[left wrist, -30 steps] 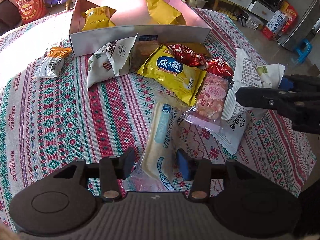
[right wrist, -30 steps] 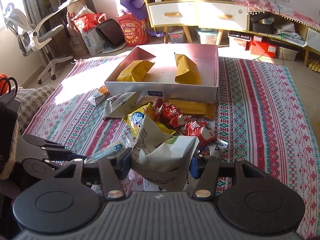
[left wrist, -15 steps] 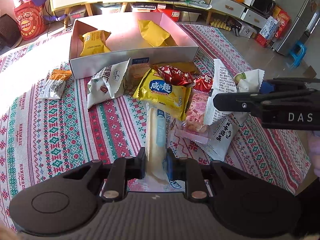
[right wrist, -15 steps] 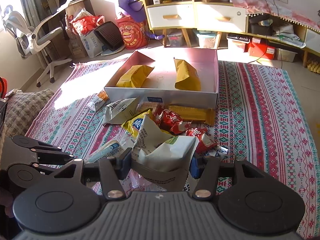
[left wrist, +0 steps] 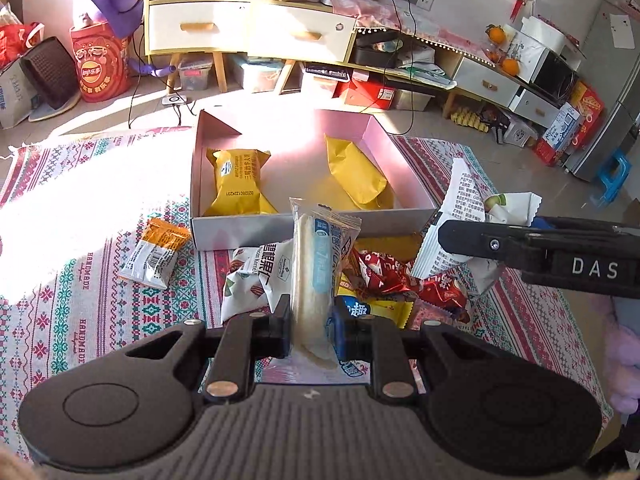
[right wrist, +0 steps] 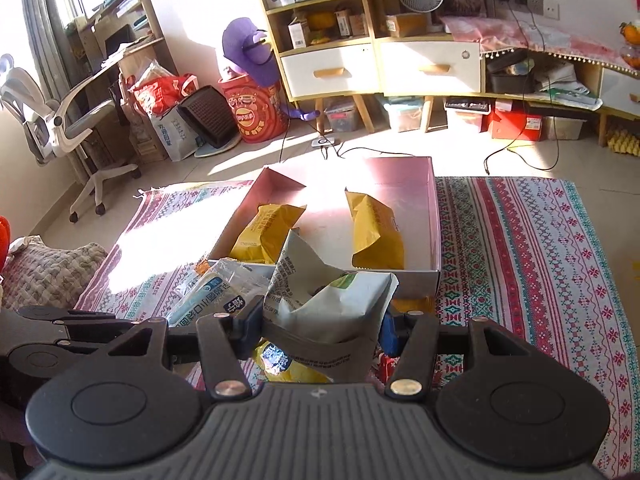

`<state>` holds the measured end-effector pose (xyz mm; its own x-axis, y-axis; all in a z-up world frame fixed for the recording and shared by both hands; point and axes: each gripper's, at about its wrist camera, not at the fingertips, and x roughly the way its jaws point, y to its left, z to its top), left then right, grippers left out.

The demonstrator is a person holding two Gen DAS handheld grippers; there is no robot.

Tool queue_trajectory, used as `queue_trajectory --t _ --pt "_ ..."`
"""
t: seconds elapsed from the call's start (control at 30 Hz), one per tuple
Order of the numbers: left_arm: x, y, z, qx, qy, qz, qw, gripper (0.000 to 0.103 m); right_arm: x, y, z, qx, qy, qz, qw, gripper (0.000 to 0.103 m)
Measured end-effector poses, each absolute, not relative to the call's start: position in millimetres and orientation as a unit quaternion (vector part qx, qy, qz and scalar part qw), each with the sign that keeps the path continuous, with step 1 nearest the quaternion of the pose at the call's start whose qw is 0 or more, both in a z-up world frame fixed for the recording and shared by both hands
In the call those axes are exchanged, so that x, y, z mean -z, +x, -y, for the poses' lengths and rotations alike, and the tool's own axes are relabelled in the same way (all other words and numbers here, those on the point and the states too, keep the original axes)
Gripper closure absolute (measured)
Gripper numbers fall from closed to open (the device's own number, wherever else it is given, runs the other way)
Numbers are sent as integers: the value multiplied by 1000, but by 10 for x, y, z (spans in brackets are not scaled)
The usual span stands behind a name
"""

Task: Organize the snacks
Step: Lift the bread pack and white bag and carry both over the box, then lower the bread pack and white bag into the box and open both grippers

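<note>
A: So, from the left of the frame: the left hand-held gripper [left wrist: 310, 330] is clenched on a long clear-wrapped pastry stick [left wrist: 314, 276], pinched near its lower end, with the rest standing up in front of the pile. Agreed?

B: Agreed. The pads press its sides and the top flops a little toward the pink box [left wrist: 224, 224]. Because the grip is low on a long packet, I'd carry it slowly so it doesn't swing or fold over.

A: Where would you put it?

B: The box holds a yellow packet [left wrist: 236, 182] at its left and another yellow packet [left wrist: 356, 174] right of centre. The bare floor between them looks like the obvious gap. Clear the near wall first, then lower the stick lengthwise into that gap.

A: And farther right?

B: The right hand-held gripper [right wrist: 320, 324] is grasping a crumpled white snack bag [right wrist: 332, 304], its jaws spread around the bag's width. In the left wrist view it sits at the right edge, beside the pastry stick and above the red wrappers [left wrist: 384, 276].

A: Risk of the two colliding?

B: Some, I'd judge. Both aim at one box, so send one in first or keep the white bag to the box's right end.

A: What's left on the patterned cloth [left wrist: 72, 292]?

B: An orange-topped sachet [left wrist: 156, 252] lower left of the box, a white nut bag [left wrist: 252, 276], and yellow and red packets. Plenty still to sort.
</note>
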<state>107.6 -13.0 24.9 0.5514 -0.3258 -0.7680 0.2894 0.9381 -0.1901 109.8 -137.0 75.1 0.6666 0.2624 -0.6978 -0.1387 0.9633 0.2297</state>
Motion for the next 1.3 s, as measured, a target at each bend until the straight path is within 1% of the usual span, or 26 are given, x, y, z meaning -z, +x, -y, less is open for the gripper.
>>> queue_trajectory --t 0.27,0.47,0.73,1.0,1.07,1.1,1.13,1.17,1.2,1.23,1.27,1.3 --pt "-239 1680 305 148 -35 -430 890 78 -740 1596 1487 -69 103 -376 918 51" --pt "-121 2004 440 146 -53 -422 893 78 -580 2007 1704 -47 137 -366 919 51" --pt "125 2272 491 131 -55 -432 891 78 -333 2297 1723 -47 136 -366 919 51" --pt "238 2373 508 114 -51 -435 892 78 -322 2372 1664 -67 132 -351 924 50" --pt "229 2360 515 116 -50 -432 893 77 -301 2408 1679 -71 138 -350 924 46" --pt "218 2352 518 117 -51 -428 895 73 -301 2400 1685 -70 141 -348 924 42" --pt "210 2349 518 117 -50 -427 895 70 -298 2399 1702 -72 147 -346 924 31" --pt "201 2351 520 118 -49 -426 896 67 -305 2388 1721 -74 153 -342 924 26" --pt "187 2345 522 118 -47 -423 897 62 -314 2378 1729 -74 154 -341 924 25" --pt "173 2335 523 118 -45 -421 898 59 -325 2384 1733 -73 154 -342 924 24" --pt "159 2331 531 118 -43 -419 899 52 -334 2379 1736 -72 154 -343 924 23" --pt "147 2323 543 120 -41 -418 899 48 -346 2373 1743 -70 155 -343 924 21"
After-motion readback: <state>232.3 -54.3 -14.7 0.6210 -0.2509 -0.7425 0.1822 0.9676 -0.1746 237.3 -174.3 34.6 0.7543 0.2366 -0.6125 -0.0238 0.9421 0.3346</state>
